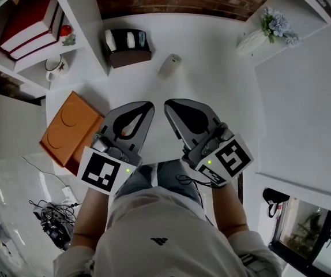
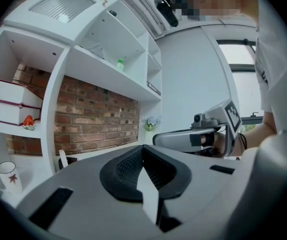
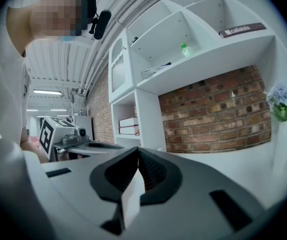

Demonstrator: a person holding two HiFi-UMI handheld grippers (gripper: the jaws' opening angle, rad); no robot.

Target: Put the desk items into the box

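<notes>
Box (image 1: 67, 130), one; grippers (image 1: 147, 106) (image 1: 169, 104), two

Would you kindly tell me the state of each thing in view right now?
left gripper: shut, empty.
right gripper: shut, empty.
white item: lying on the desk, untouched.
brown holder: upright on the desk.
orange box: open or closed unclear.
mug: upright.

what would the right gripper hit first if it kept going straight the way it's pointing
Probably the white shelf upright beside the stacked books. The right gripper, shut, points about level over the desk, so nothing nearer seems in line, though depth is unclear.
</notes>
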